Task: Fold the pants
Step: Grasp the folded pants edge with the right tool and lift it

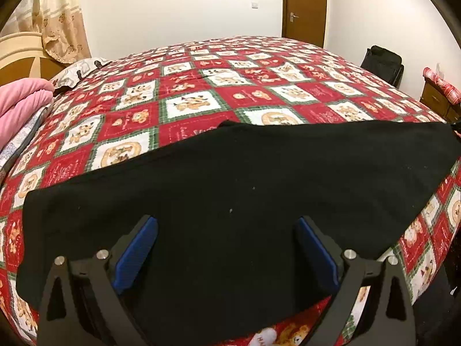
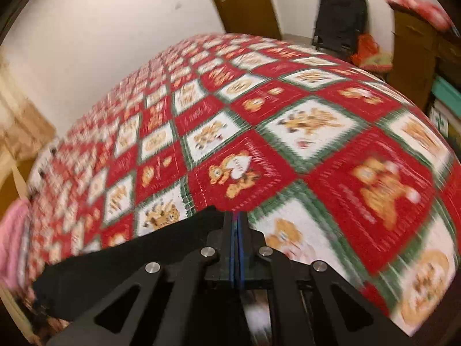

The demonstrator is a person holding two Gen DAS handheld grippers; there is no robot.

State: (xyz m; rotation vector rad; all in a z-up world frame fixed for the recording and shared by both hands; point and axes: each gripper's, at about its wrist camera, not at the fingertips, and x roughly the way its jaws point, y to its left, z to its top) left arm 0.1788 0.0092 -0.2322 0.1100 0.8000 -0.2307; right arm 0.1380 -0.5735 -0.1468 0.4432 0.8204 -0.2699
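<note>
While the black pants (image 1: 230, 190) lie spread flat across the near part of the quilted bedspread (image 1: 178, 98), reaching its near edge, my worry is the right gripper (image 2: 236, 222): its jaws look pressed together with only a thin corner of the dark cloth meeting them from the left, and I cannot tell how much fabric is really between the pads. If the bite is shallow, I judge a pull across the bed could slip the hem free and leave a crooked fold. Dragging low could also rumple the bedspread. My left gripper (image 1: 226, 225) hangs just above the pants with its blue pads (image 1: 138, 253) wide apart and nothing clamped, so that side is unanchored and the cloth could slide with any tug.
</note>
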